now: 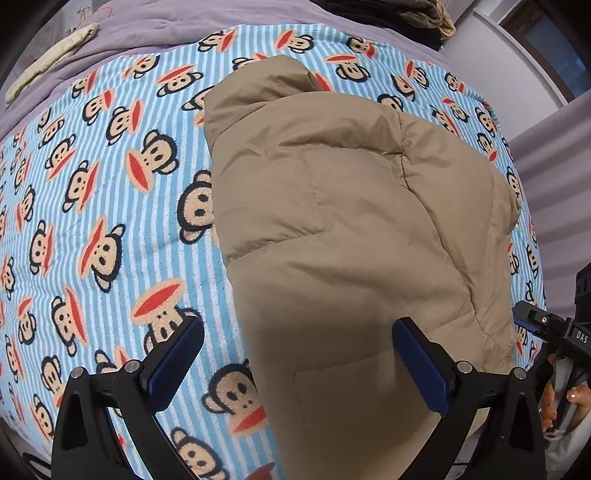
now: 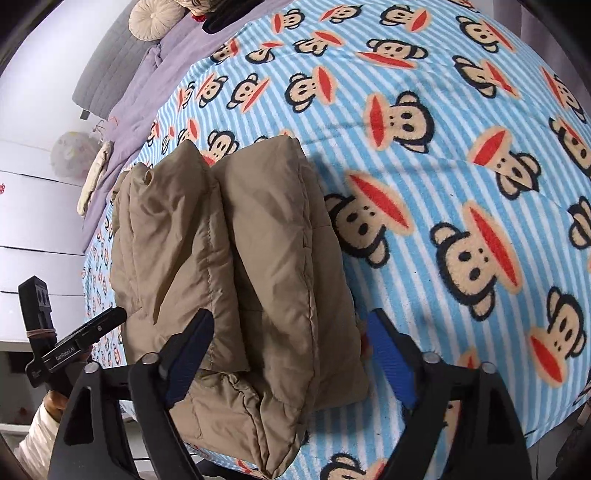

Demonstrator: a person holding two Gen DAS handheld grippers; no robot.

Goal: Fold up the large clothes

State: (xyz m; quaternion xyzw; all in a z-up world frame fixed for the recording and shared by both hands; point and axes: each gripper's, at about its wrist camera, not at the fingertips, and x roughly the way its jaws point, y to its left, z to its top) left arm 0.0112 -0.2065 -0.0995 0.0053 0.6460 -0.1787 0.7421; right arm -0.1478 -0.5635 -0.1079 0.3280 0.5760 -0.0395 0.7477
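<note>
On the left, the left tool (image 1: 298,341) hung wide open above the near end of the tan puffer jacket (image 1: 347,221), one blue pad over the monkey-print blanket (image 1: 92,206) and the other over the padded fabric, gripping nothing. The jacket lay folded into a thick bundle on that blanket, which covered the bed, with a lilac sheet (image 1: 147,26) showing beyond it. The collar end pointed away from the left tool.

Further right, the right tool (image 2: 291,332) was also spread open and empty, its pads straddling the bundle's right-hand fold from above. In the right wrist view the jacket (image 2: 236,258) appeared as two puffy rolls lying side by side, with a looser flap bulging out at the near edge below them.

The likely trouble was the padding itself: down-filled cloth springs back, so with neither tool pinching it the folds could puff up and creep apart. The slick shell might also slide on the fleecy blanket if one tool pushed sideways. A grip taken on only the top layer would probably lift that layer alone and undo the stack. The loose near flap could catch a pad and drag the bundle toward the bed's edge, which seemed near that end.
</note>
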